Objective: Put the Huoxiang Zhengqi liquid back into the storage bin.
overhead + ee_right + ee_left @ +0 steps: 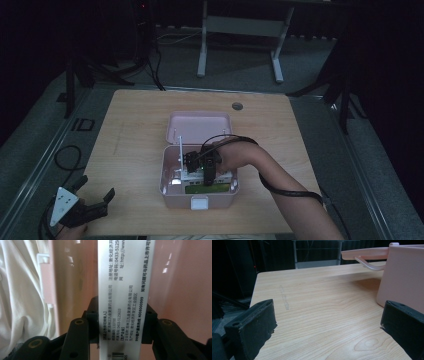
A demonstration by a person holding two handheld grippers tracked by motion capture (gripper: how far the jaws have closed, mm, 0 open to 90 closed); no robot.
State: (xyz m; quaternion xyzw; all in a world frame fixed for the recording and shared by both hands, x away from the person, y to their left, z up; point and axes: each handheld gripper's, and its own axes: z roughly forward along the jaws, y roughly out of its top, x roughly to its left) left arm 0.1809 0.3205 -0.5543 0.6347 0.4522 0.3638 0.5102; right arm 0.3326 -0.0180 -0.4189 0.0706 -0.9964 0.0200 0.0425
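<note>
We see a dim room with a light wooden table (135,115), and on it a pink box (199,195) with its lid (199,126) thrown back. Our right gripper (207,172) reaches down into this box, its jaws clenched on a white printed carton (123,297) standing between the pink walls. Our left gripper (92,202) rests at the table's near left corner, jaws spread apart, grasping nothing.

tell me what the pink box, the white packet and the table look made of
Pink box: likely plastic, smooth moulded walls with a soft sheen. White packet held in the right gripper: seemingly thin printed cardboard, flat faces, crisp edges. Table: wood-look top with visible grain, possibly laminate.
</note>
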